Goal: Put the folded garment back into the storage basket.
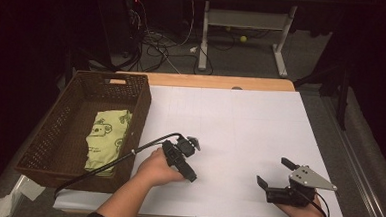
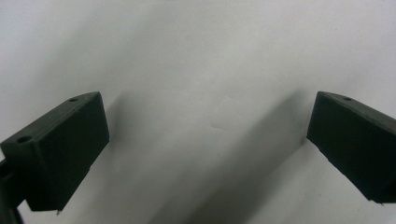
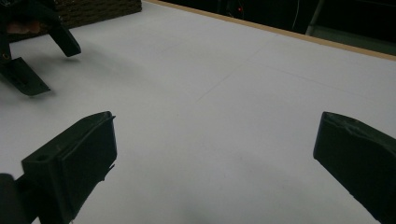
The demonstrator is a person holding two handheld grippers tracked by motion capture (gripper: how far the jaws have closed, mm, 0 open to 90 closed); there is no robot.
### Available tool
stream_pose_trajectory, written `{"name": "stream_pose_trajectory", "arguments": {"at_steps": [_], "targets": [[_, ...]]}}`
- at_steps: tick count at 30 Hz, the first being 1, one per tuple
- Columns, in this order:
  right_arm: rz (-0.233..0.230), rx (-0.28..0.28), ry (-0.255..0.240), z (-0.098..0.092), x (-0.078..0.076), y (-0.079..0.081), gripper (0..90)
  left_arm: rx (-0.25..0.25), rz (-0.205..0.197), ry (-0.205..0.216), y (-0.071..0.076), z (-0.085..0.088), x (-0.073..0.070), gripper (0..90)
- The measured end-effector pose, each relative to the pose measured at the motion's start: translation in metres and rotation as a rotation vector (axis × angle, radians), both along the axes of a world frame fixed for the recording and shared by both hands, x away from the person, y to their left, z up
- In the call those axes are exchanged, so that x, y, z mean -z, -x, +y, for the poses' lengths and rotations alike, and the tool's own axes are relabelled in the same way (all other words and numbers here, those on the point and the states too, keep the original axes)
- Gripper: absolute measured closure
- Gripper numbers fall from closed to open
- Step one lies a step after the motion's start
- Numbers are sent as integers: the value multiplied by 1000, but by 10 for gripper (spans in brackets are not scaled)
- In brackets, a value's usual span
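Both your jaw pairs stand wide apart with nothing between them: in the left gripper view only bare white sheet lies between the two black jaws, and the right gripper view shows the same, white surface running off toward the far edge of the table. Your left gripper (image 1: pixel 181 158) sits low over the sheet near the left part of the table's near half, just beside the basket's (image 1: pixel 142 98) right wall, its cable trailing back over that wall. Your right gripper (image 1: pixel 275 172) rests near the near right corner, jaws aimed up the table, well apart from the left one, which shows at the top left of the right gripper view (image 3: pixel 28 65). The cloth (image 1: pixel 107 136), pale green with a printed animal figure, lies folded inside the basket, against its right wall and toward its near end. From how things lie, the putting-away looks done: the cloth is in the basket, neither gripper touches it, and the white sheet (image 1: pixel 240 126) carries nothing else that I can see. What is left, as I judge it, is little or nothing, perhaps only drawing your hands (image 1: pixel 159 168) back to the near edge. If more cloths are due, none lies on the table to reach for.
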State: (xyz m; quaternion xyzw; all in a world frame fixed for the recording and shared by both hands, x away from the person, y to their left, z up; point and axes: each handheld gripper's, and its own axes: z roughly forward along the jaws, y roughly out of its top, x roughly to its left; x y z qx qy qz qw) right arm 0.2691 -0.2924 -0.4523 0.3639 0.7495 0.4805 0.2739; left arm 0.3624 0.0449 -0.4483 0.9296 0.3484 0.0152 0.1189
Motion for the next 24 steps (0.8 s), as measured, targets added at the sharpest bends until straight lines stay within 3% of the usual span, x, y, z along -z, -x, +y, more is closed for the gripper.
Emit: {"name": "stream_pose_trajectory", "arguments": {"at_steps": [3,6,13,19,24], "targets": [[-3,1,1,0,0,0,1,-6,-20,30,3,3,4,0],[-5,-1,0,0,0,0,1,-14,-49,104,8,6,4,0],[-6,0,-2,-1,1,0,1,-28,-187,264,25,15,-1,0],[7,0,-4,-1,2,0,1,-83,-265,366,32,29,1,0],[8,-7,-20,-1,4,0,1,-113,-343,485,41,45,0,0]]}}
